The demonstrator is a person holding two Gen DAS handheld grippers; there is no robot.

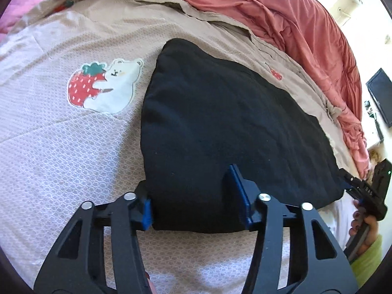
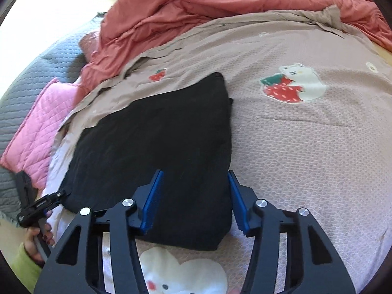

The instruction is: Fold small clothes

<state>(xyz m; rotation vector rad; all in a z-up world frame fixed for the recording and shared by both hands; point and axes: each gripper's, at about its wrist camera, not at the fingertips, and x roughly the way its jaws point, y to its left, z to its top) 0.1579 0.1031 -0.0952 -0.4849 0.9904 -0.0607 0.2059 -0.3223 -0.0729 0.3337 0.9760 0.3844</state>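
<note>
A black garment (image 1: 220, 122) lies folded flat on the beige bedspread (image 1: 61, 159); it also shows in the right wrist view (image 2: 159, 142). My left gripper (image 1: 196, 196) is open, its blue-padded fingers straddling the garment's near left corner. My right gripper (image 2: 196, 196) is open, its fingers straddling the garment's near right corner. Each gripper also shows small in the other's view, the right gripper (image 1: 362, 191) at the garment's far edge and the left gripper (image 2: 41, 205) likewise, both hand-held.
The bedspread carries bear-and-strawberry prints (image 1: 103, 85) (image 2: 291, 83). A rumpled red duvet (image 1: 281, 12) (image 2: 196, 5) lies behind the garment. A pink quilted pillow (image 2: 36, 127) and grey quilt (image 2: 29, 78) sit at the left. A dark screen (image 1: 379, 95) hangs on the wall.
</note>
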